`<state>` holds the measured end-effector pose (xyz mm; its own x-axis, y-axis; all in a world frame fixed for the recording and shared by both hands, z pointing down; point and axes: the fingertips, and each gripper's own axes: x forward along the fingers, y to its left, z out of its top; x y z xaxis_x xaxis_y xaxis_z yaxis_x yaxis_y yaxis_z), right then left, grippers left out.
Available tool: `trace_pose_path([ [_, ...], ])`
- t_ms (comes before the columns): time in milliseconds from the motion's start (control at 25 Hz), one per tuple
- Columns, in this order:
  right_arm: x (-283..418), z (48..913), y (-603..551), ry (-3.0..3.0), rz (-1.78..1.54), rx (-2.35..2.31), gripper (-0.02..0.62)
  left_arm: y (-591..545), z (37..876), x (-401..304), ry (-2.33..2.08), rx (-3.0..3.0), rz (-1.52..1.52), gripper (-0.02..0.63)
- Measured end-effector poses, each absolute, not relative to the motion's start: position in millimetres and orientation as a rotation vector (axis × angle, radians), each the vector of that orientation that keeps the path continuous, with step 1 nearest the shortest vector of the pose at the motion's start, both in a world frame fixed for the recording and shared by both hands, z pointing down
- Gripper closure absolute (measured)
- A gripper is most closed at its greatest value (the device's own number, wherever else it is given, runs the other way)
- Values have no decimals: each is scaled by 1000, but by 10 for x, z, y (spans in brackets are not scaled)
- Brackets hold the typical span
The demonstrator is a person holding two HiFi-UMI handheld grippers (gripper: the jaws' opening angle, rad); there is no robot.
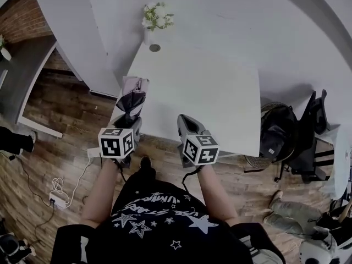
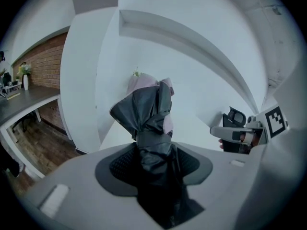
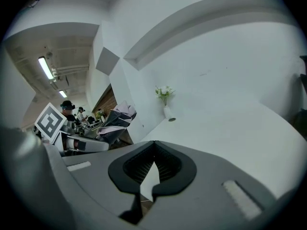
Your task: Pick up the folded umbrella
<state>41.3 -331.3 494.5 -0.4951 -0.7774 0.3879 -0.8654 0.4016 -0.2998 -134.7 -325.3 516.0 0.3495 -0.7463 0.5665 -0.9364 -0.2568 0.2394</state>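
Umbrella (image 1: 133,97), folded, is clamped between the jaws of the left gripper (image 1: 130,121) at the left edge of the white table (image 1: 209,92). Right gripper (image 1: 186,123) is closed and empty, over the table's near edge.

White table (image 1: 209,92) against white wall (image 1: 231,15); wood floor (image 1: 60,142); brick wall (image 1: 22,18) left; flower vase (image 1: 149,33) at table's far edge.

Open room across table (image 1: 220,92) mid; flower vase (image 1: 154,18) at far edge, fan (image 1: 273,133) on R side.
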Motion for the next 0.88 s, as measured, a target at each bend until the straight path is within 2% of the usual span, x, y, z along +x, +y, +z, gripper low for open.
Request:
trace_pose_path([
  [880, 1356, 4986, -2064, -2448, 693, 1575, 578, -2057, 5045, -651, -1467, 2174, 382, 387],
])
